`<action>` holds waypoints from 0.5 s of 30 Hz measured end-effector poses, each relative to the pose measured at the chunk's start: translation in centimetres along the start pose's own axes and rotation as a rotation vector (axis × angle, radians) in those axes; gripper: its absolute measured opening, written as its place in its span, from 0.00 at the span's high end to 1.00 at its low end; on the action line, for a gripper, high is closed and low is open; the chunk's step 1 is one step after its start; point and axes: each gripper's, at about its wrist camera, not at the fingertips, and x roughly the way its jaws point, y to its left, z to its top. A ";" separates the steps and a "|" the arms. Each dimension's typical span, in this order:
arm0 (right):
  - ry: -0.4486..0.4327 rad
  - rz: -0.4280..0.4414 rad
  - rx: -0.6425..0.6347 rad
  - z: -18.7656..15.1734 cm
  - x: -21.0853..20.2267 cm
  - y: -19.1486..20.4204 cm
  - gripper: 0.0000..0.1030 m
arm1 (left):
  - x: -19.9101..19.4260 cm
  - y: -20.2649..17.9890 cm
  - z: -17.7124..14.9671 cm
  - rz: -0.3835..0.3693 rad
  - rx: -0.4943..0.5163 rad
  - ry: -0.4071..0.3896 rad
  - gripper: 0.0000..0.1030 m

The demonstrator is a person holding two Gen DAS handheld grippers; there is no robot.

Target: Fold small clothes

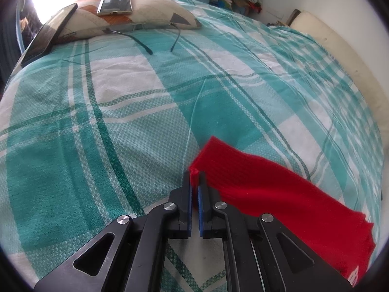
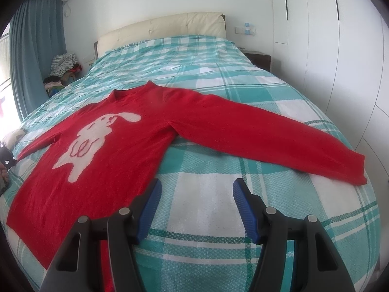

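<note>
Red knitted sweater (image 2: 136, 131) with a white rabbit motif lies flat, sleeves spread, on the teal-and-white checked woven bedspread (image 2: 209, 77). Left gripper (image 1: 194, 182) is clenched on a sleeve cuff corner. Right gripper (image 2: 195, 194) stands released, holding nothing, above bare bedspread beside the hem.

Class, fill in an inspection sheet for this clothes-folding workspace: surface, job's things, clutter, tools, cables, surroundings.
Surface: teal-and-white checked bed cover.
Job's things: red knitted sweater with white rabbit, spread flat, sleeves out.
Clutter: patterned pillow carrying a phone; dark tablet; spectacles.
Tools: left tool shut on the sweater's cuff corner; right tool open, empty.
Cables: nothing seen.
Surroundings: cream headboard, blue curtain, clothes heap, white wardrobe.
</note>
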 end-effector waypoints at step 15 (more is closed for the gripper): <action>0.001 -0.058 0.020 -0.1 0.3 -0.6 0.31 | -3.9 0.4 -0.3 -0.065 -0.023 -0.077 0.40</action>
